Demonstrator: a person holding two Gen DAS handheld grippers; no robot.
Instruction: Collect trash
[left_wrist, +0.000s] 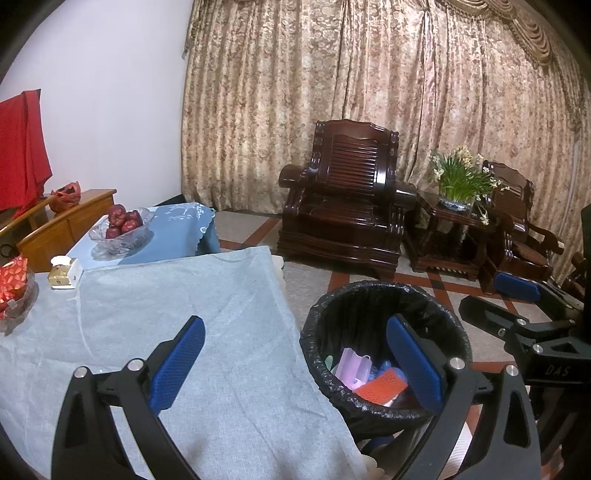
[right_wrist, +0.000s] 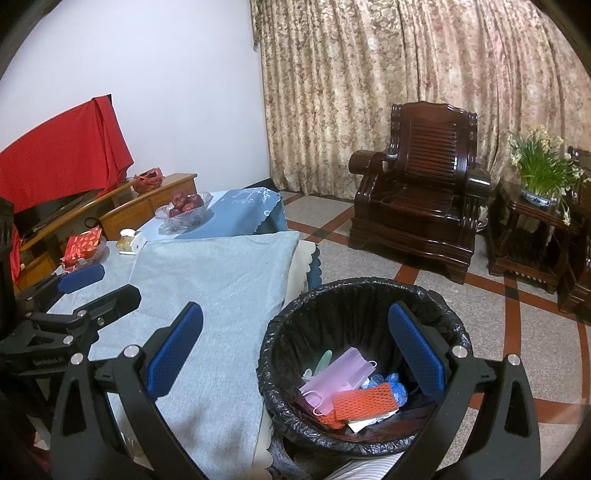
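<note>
A bin with a black liner (left_wrist: 332, 306) (right_wrist: 354, 291) stands on the floor at the table's right edge. Inside lie a pink face mask (right_wrist: 340, 373) (left_wrist: 352, 365), an orange foam net (right_wrist: 364, 400) (left_wrist: 380, 387), blue crumpled bits (right_wrist: 391, 384) and white scraps. My left gripper (left_wrist: 295, 332) is open and empty, its jaws straddling the table edge and bin. My right gripper (right_wrist: 295, 319) is open and empty, above the bin's left rim. Each gripper shows in the other's view: the right one (left_wrist: 491, 295) and the left one (right_wrist: 103, 282).
The table has a grey cloth (left_wrist: 177, 317) (right_wrist: 221, 288). At its far end are a glass bowl of red apples (left_wrist: 123, 227) (right_wrist: 184, 210), a small white box (left_wrist: 66, 273) and a red packet in a dish (right_wrist: 83, 247). Dark wooden armchairs (left_wrist: 347, 210) and a plant (left_wrist: 461, 177) stand behind.
</note>
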